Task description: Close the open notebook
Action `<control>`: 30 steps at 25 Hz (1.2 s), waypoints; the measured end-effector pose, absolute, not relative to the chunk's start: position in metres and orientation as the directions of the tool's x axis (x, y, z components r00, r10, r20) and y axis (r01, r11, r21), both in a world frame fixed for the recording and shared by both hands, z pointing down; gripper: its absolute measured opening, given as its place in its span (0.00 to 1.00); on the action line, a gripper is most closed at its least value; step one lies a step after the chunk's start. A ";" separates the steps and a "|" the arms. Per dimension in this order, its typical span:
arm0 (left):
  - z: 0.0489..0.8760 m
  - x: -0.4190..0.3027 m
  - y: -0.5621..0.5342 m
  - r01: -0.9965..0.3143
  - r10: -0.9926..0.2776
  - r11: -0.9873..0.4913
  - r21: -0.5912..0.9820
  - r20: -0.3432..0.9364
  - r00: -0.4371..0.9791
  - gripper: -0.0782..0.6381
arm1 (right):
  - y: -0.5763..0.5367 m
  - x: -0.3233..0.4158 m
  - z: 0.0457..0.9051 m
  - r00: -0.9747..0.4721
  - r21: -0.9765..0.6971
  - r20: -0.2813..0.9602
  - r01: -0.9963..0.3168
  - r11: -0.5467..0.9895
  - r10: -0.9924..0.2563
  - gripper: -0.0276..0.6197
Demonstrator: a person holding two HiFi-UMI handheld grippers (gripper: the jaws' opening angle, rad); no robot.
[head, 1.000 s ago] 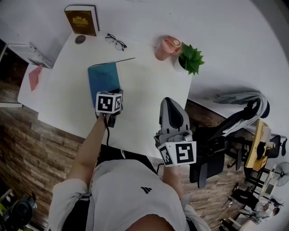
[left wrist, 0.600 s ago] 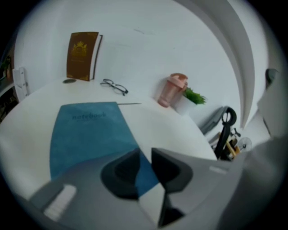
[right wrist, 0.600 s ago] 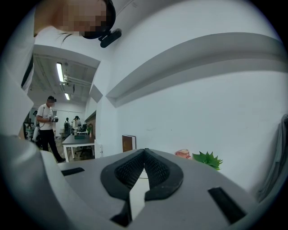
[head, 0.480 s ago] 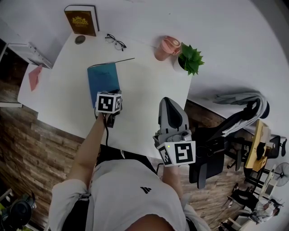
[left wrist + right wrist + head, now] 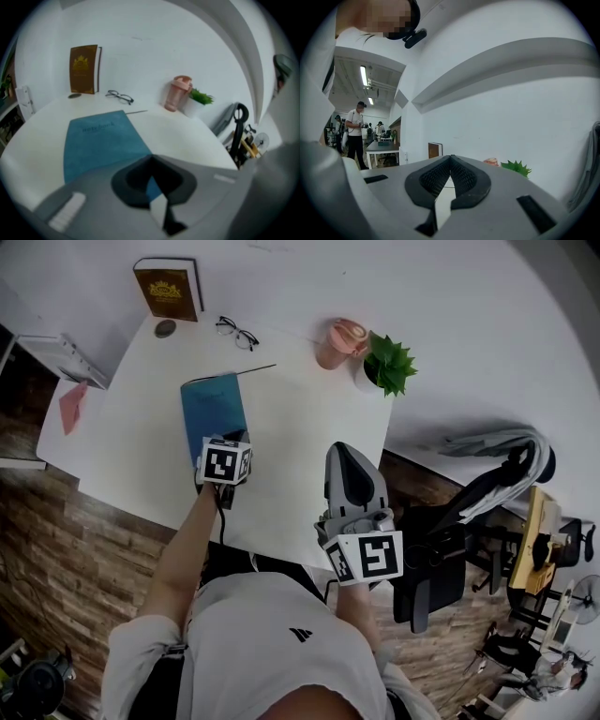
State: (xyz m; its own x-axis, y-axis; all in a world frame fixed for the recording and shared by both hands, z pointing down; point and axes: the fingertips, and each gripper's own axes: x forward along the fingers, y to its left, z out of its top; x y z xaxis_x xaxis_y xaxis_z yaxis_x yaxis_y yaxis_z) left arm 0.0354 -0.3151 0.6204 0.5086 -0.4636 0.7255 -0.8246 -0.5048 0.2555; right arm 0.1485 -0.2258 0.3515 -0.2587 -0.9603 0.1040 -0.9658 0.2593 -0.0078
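The teal notebook [image 5: 210, 405] lies closed and flat on the white table [image 5: 300, 437]; in the left gripper view the notebook [image 5: 98, 140] fills the near left, its cover printed with a word. My left gripper [image 5: 232, 439] stands over the notebook's near right corner and points steeply down. Its jaws [image 5: 151, 160] are shut with nothing between them, and a bit of the teal cover shows through the gap behind the tips. My right gripper [image 5: 345, 450] hovers over the table's near right edge, pointing level at the wall, shut [image 5: 450, 158] and empty.
A brown book [image 5: 169, 287] stands against the wall at the back left. Glasses [image 5: 236, 332], a small dark disc [image 5: 165, 328], a pink tumbler [image 5: 339, 341] and a potted plant [image 5: 386, 362] line the far side. An office chair [image 5: 497, 460] with a grey garment stands right.
The left gripper's marker cube has rolled a little and sits slightly lower in the head view. The notebook stays closed in the same place. The right gripper has kept still.
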 end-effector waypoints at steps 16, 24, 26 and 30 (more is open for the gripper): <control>0.541 -0.009 -0.287 -0.830 -0.621 -0.482 0.280 0.559 0.549 0.12 | -0.225 0.103 0.344 -0.385 -0.011 0.066 -0.923 0.385 -0.920 0.03; 0.494 -0.045 -0.270 -0.862 -0.723 -0.432 0.265 0.470 0.507 0.12 | -0.225 0.094 0.338 -0.423 -0.011 0.044 -0.906 0.423 -0.905 0.03; 0.482 -0.053 -0.265 -0.871 -0.749 -0.417 0.259 0.445 0.490 0.12 | -0.225 0.092 0.336 -0.431 -0.008 0.044 -0.902 0.431 -0.901 0.03; 0.458 -0.069 -0.255 -0.890 -0.802 -0.385 0.244 0.389 0.453 0.12 | -0.223 0.088 0.331 -0.453 -0.002 0.034 -0.891 0.453 -0.891 0.03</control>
